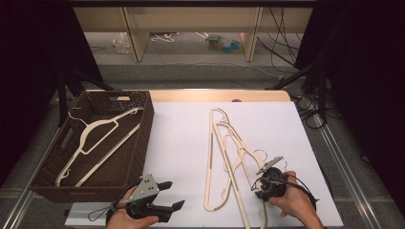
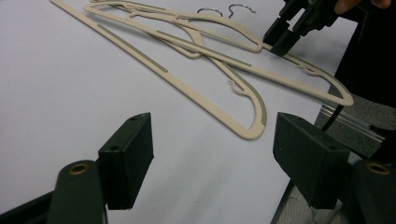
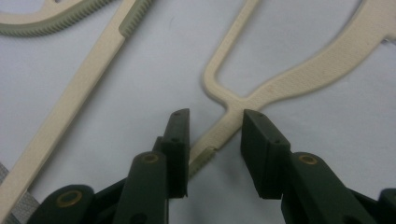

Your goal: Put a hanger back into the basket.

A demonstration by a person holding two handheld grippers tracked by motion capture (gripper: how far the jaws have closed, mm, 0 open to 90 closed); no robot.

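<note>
Right gripper: lower centre of its own view, jaws astride a cream hanger bar, seemingly not yet pinching.
Left gripper: jaws wide, holding nothing.
Hanger place: white sheet, centre-right in the high view.

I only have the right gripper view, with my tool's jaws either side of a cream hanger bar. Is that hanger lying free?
Observer: No, that hanger crosses other cream hangers in a pile on the white table.
Operator: Is any hanger put away yet?
Observer: Yes, one hanger lies in the brown wicker basket on the table's left side.
Operator: And the left tool?
Observer: The left tool is open and empty at the table's front edge, just right of the basket.
</note>
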